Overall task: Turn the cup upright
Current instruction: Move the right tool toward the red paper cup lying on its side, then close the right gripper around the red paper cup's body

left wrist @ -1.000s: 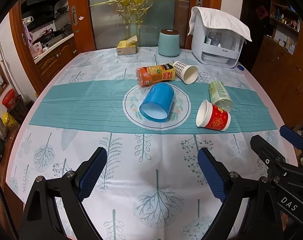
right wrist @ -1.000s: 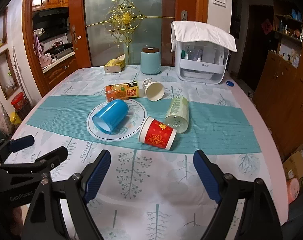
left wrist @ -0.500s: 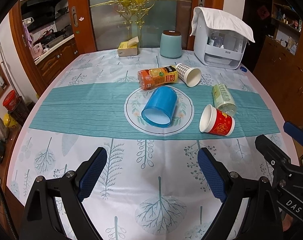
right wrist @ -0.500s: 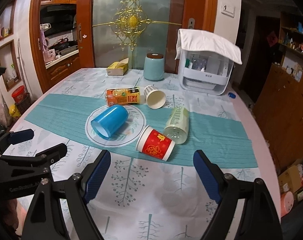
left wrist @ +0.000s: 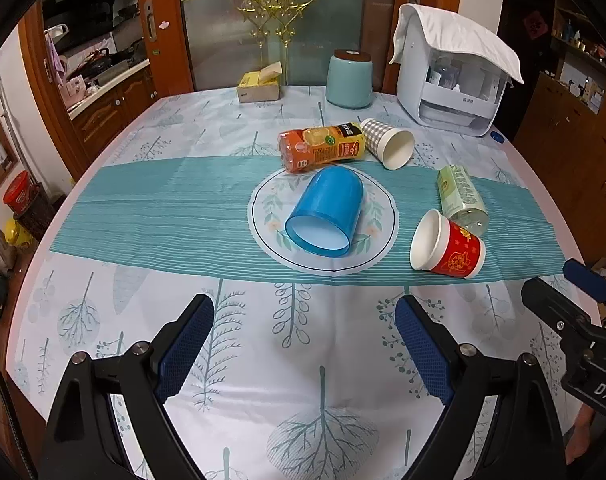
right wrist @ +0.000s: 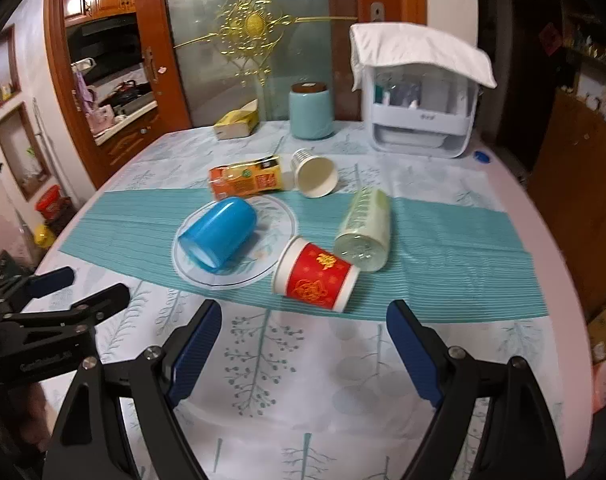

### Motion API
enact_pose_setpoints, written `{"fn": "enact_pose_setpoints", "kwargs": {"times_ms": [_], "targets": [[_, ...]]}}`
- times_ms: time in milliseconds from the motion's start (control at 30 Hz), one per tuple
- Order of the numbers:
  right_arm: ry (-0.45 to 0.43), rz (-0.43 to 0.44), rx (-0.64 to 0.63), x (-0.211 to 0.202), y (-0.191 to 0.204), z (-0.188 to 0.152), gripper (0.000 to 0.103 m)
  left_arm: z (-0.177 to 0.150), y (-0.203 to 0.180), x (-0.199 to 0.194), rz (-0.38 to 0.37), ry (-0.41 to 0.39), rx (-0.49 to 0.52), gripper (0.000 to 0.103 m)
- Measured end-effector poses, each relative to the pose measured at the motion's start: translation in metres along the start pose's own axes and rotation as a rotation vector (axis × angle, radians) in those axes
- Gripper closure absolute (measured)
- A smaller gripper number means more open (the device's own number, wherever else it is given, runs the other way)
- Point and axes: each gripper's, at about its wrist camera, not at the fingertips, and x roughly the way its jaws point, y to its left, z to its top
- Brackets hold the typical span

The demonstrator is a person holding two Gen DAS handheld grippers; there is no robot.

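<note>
A blue plastic cup (left wrist: 327, 212) lies on its side on a round mat, mouth toward me; it also shows in the right wrist view (right wrist: 219, 234). A red paper cup (left wrist: 449, 246) (right wrist: 317, 278) lies on its side on the teal runner. A checked paper cup (left wrist: 387, 142) (right wrist: 313, 174) lies on its side further back. My left gripper (left wrist: 303, 344) is open and empty, short of the blue cup. My right gripper (right wrist: 303, 348) is open and empty, just short of the red cup.
An orange juice bottle (left wrist: 323, 146) and a pale green bottle (left wrist: 461, 196) lie among the cups. A teal canister (left wrist: 349, 78), a tissue box (left wrist: 259, 84) and a white appliance (left wrist: 451, 76) stand at the back. The table edge (right wrist: 559, 264) curves close on the right.
Both grippers have moved slightly forward toward the cups, which now look closer. Both stay open. The cups and bottles have not moved.
</note>
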Motion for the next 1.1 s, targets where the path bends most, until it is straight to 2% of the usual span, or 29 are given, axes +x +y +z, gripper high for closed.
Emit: {"fn": "enact_pose_setpoints", "kwargs": {"times_ms": [67,200,300,700,1000,1100], "targets": [[0.022,0.024,0.022,0.007,-0.006,0.000,0.018,0.001,-0.001,0.007,0.004,0.006,0.003,0.012],[0.028,-0.017,-0.006,0.017,-0.008,0.002,0.018,0.001,-0.002,0.016,0.013,0.012,0.009,0.012],[0.029,-0.007,-0.022,0.023,-0.011,0.004,0.018,0.002,-0.003,0.026,0.022,0.023,0.012,0.012],[0.060,0.023,-0.165,0.060,-0.015,0.018,0.018,0.014,-0.003,0.069,0.028,0.064,0.011,0.012],[0.092,0.089,-0.423,0.097,-0.007,0.019,0.018,0.018,-0.003,0.098,0.017,0.119,0.016,0.012],[0.099,0.079,-0.497,0.107,-0.004,0.017,0.018,0.017,-0.004,0.102,0.018,0.129,0.019,0.012]]}}
